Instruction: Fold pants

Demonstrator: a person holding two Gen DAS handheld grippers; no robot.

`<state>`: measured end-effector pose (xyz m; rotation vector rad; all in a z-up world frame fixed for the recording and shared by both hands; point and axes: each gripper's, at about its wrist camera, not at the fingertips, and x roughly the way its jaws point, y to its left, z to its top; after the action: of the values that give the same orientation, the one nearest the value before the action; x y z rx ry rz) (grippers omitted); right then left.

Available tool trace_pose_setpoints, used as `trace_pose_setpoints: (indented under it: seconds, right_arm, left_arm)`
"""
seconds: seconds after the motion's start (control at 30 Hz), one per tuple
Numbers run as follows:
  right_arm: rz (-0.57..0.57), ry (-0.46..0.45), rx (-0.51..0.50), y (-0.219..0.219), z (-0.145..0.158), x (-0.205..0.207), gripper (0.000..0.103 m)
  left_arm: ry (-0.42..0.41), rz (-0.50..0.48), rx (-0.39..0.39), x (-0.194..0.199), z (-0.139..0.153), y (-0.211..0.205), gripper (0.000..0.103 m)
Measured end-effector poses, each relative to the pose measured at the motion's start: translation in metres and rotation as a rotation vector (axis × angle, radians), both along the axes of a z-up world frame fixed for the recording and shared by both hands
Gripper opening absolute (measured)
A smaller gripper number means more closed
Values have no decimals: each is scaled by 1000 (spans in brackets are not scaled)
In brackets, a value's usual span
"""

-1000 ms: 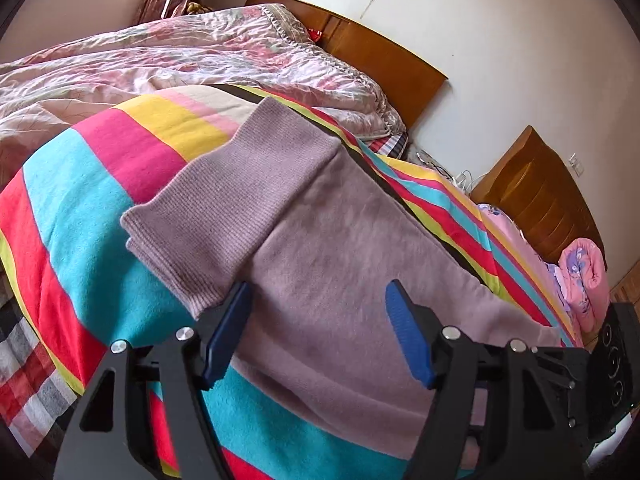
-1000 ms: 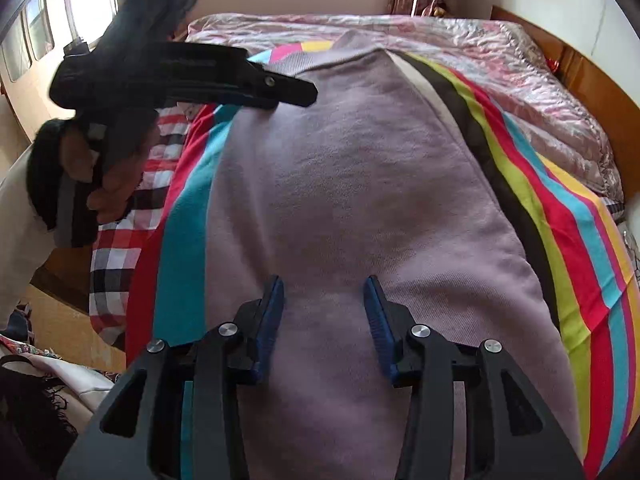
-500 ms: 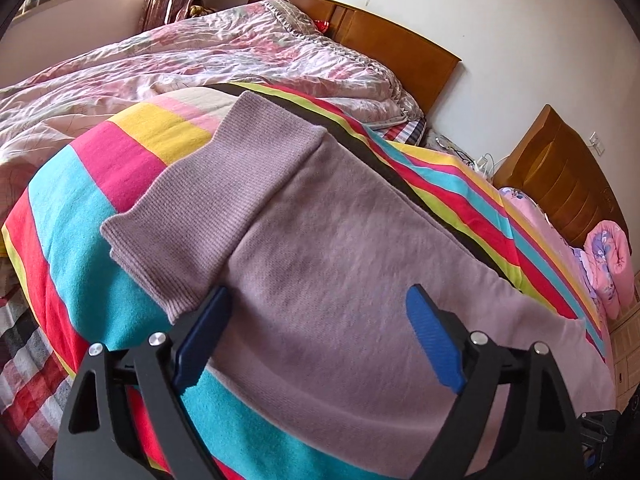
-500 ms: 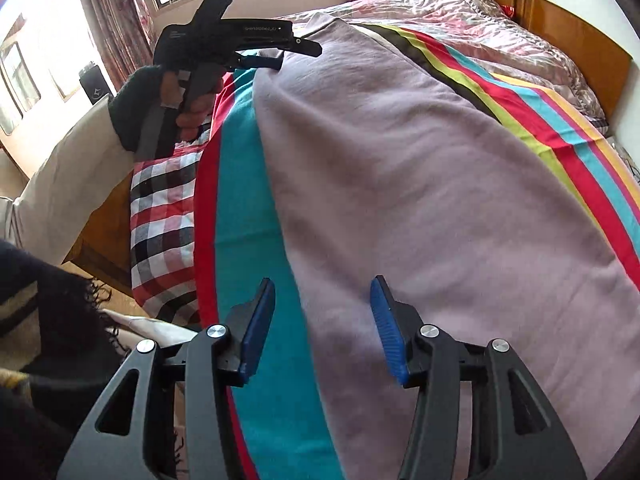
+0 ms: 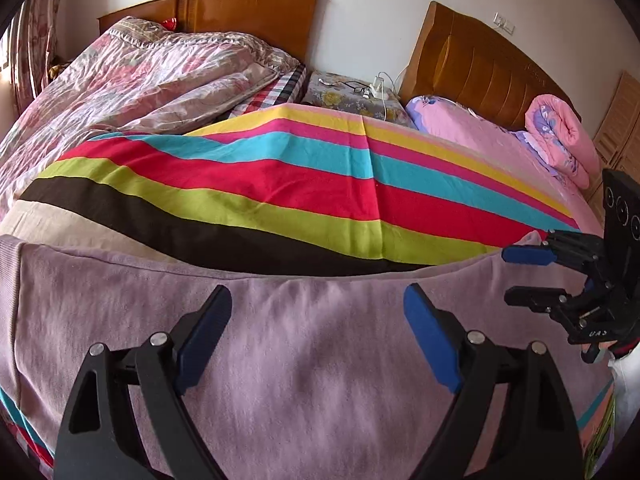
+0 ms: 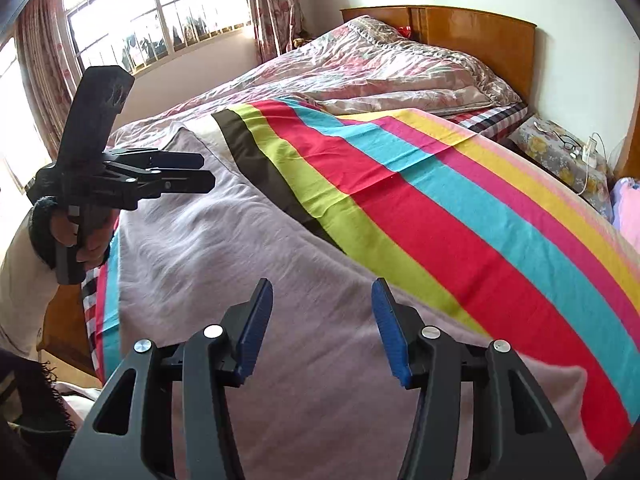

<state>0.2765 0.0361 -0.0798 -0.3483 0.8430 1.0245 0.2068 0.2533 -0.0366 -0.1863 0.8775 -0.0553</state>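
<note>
Mauve knit pants (image 5: pixel 320 380) lie flat along the near side of the bed on a striped sheet (image 5: pixel 280 184). My left gripper (image 5: pixel 318 304) hovers just above the fabric with nothing between its blue pads; its wide jaws are closing a little. The right gripper (image 5: pixel 520 276) shows at the right end of the pants, turned on its side. In the right wrist view the pants (image 6: pixel 208 248) run away to the left. My right gripper (image 6: pixel 322 286) is open over them, empty, its jaws closing slightly. The left gripper (image 6: pixel 204 172) hangs over the far end, held by a hand (image 6: pixel 88 240).
A floral quilt (image 5: pixel 140 80) is heaped at the back left. A nightstand (image 5: pixel 352 96) with cables stands between two wooden headboards (image 5: pixel 480 64). A rolled pink blanket (image 5: pixel 560 136) lies on the second bed. A window (image 6: pixel 160 20) is at the left.
Both grippers have swung sideways and rolled, so both views now face the headboards. The left jaws stand wider than a second ago. Nothing was taken hold of.
</note>
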Motion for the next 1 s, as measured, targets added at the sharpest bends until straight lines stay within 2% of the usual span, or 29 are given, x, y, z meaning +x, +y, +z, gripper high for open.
trace_pose_setpoints:
  seconds: [0.2, 0.27, 0.33, 0.4, 0.5, 0.57, 0.63, 0.7, 0.73, 0.8, 0.83, 0.87, 0.9, 1.0]
  right_arm:
    - [158, -38, -78, 38, -16, 10, 36]
    - [191, -47, -126, 49, -26, 4, 25]
    - [197, -76, -135, 52, -31, -1, 20]
    - [179, -142, -134, 50, -26, -11, 5]
    - [134, -223, -87, 41, -6, -23, 3]
    - [116, -255, -95, 43, -1, -24, 3]
    - [101, -258, -138, 50, -13, -20, 3]
    - [108, -205, -182, 56, -32, -13, 4]
    - [89, -197, -146, 53, -32, -11, 8]
    - [28, -150, -126, 45, -27, -3, 23]
    - [-4, -149, -110, 38, -22, -2, 50]
    - [-29, -145, -63, 28, -14, -4, 63]
    - [-42, -126, -15, 18, -7, -6, 63]
    - [-127, -103, 4, -11, -1, -8, 63]
  left_arm:
    - [49, 42, 32, -13, -30, 10, 84]
    - [60, 57, 28, -16, -37, 14, 84]
    - [66, 62, 26, -14, -45, 18, 85]
    - [61, 60, 50, -13, -46, 15, 85]
    - [31, 68, 84, -14, -40, 10, 85]
    - [11, 73, 91, -13, -36, 7, 85]
    - [25, 84, 97, -9, -39, 7, 85]
    - [52, 87, 119, -5, -49, 6, 87]
    - [48, 76, 139, -6, -51, 3, 88]
    - [52, 67, 167, -9, -50, -1, 88]
    - [49, 71, 163, -13, -47, -1, 89]
    - [38, 78, 154, -17, -42, 0, 88]
    - [15, 82, 147, -21, -36, -1, 88]
    - [-52, 49, 120, -28, -19, -9, 90]
